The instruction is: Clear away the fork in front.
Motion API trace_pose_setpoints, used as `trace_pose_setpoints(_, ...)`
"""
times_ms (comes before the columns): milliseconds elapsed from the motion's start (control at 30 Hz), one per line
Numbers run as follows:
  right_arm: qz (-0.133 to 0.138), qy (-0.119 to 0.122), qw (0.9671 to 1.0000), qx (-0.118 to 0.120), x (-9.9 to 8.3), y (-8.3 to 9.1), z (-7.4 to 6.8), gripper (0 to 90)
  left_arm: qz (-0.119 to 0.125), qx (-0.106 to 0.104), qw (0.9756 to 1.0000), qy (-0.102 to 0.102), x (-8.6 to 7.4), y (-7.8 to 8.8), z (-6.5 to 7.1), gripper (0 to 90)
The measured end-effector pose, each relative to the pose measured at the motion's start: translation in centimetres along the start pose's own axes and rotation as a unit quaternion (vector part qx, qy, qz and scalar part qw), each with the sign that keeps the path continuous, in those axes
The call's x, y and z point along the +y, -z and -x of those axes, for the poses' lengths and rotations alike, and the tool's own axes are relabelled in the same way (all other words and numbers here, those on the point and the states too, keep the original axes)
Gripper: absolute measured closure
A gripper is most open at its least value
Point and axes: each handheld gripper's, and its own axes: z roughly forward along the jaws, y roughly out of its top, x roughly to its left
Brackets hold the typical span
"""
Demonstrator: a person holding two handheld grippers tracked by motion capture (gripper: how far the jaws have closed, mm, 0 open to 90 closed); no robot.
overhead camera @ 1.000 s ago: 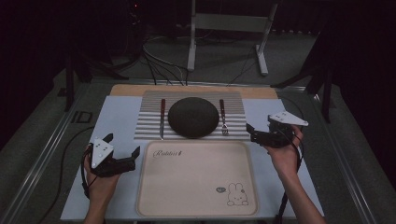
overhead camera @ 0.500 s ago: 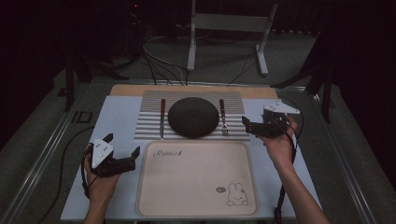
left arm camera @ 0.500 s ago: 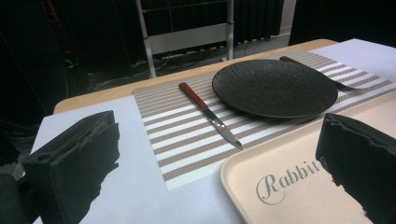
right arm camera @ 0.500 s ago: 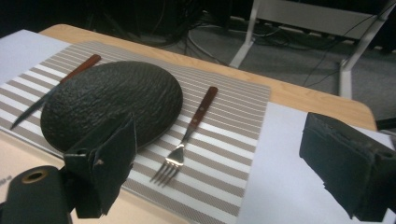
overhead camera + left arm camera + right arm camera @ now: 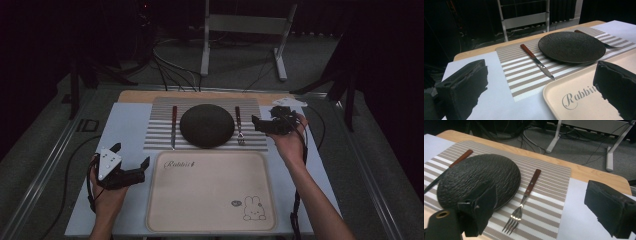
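We see a black textured plate (image 5: 207,125) centred on a striped placemat (image 5: 160,140), knife (image 5: 173,126) w/ red-brown handle to its left, matching fork (image 5: 239,126) to its right. Right gripper (image 5: 258,123) hovers just beside the fork, jaws spread, empty. Left gripper (image 5: 131,159) spread too, at the beige rabbit tray's (image 5: 210,195) left edge.

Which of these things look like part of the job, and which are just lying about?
Likely part of the job:
fork, nearest the open right gripper
plate
knife
tray
left gripper, open

Likely just there:
striped mat
cables on the floor
metal stand
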Motion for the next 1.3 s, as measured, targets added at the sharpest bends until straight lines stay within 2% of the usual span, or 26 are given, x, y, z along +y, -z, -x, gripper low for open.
trace_pose_setpoints(300, -0.013, 0.013, 0.9998, -0.003, 1.7, -2.0, -0.6, 11.4, 0.002, 0.000, 1.0000, 0.001, 0.0, 0.0, -0.1, 0.1)
trace_pose_setpoints(667, -0.029, 0.024, 0.9992, -0.012, 2.8, -4.2, -1.0, 11.4, 0.001, 0.001, 1.0000, 0.000, 0.0, 0.0, -0.2, 0.1)
trace_pose_setpoints(800, -0.037, 0.011, 0.9992, -0.014, 2.9, -5.5, -0.8, 11.4, 0.002, 0.001, 1.0000, 0.000, 0.0, 0.0, -0.2, 0.1)
trace_pose_setpoints(1000, -0.046, 0.006, 0.9987, -0.019, 3.0, -6.7, -0.6, 11.4, 0.001, 0.001, 1.0000, 0.000, 0.0, 0.0, -0.2, 0.1)
trace_pose_setpoints(1167, -0.055, -0.015, 0.9981, -0.021, 3.1, -8.1, -0.3, 11.5, 0.002, 0.001, 1.0000, 0.000, -0.1, 0.0, -0.2, 0.1)
trace_pose_setpoints(1300, -0.063, -0.020, 0.9975, -0.025, 3.2, -9.0, -0.3, 11.5, 0.002, 0.001, 1.0000, 0.000, -0.1, 0.0, -0.2, 0.1)
